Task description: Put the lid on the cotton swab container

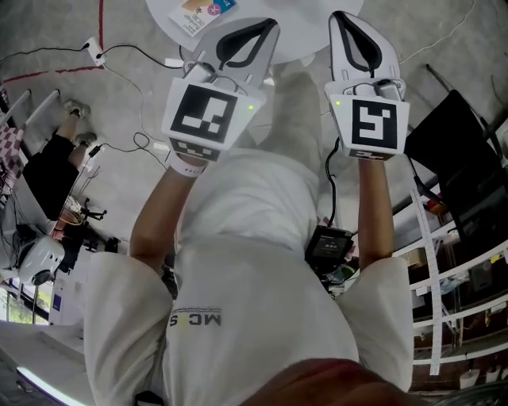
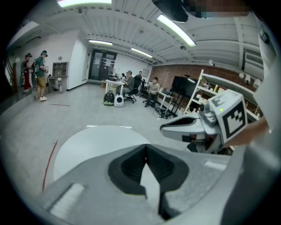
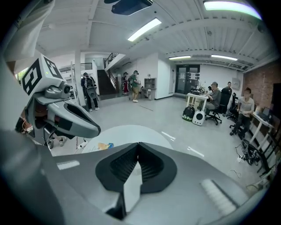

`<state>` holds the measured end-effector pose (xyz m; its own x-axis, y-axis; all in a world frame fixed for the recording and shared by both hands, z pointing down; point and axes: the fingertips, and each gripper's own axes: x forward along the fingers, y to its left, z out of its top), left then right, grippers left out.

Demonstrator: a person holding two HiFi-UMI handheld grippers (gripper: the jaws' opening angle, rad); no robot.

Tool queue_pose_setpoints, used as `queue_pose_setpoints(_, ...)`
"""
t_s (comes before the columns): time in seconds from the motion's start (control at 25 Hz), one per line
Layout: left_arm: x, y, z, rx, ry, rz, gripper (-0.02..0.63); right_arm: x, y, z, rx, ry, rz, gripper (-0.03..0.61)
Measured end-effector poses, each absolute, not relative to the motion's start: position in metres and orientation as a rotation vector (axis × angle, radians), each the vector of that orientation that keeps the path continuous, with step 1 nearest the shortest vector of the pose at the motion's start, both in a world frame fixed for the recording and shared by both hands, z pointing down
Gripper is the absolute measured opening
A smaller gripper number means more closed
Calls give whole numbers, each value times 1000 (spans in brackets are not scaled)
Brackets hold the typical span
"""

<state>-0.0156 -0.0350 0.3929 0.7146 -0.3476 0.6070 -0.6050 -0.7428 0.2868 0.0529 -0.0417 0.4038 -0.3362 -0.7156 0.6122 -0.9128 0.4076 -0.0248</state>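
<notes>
Two task things, the cotton swab container and its lid, cannot be made out in any view. A printed packet (image 1: 200, 11) lies at the left edge of the round white table (image 1: 313, 28). The left gripper (image 1: 268, 25) and right gripper (image 1: 340, 17) hang side by side over the table's near edge, pointing across it, jaws pressed together on nothing. Cables and a power strip (image 1: 94, 51) trail over the floor to the left.

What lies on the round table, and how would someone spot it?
Find the round white table at the head view's top edge. Near its left rim lies a flat printed card, orange and blue, the only coloured thing on that white top.
</notes>
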Motion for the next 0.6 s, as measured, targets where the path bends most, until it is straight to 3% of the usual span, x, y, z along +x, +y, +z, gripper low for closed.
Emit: queue_pose_setpoints(0.6,-19,-49,444,2294,-735,671,0,33,-73,471,1277,-2170,598,0)
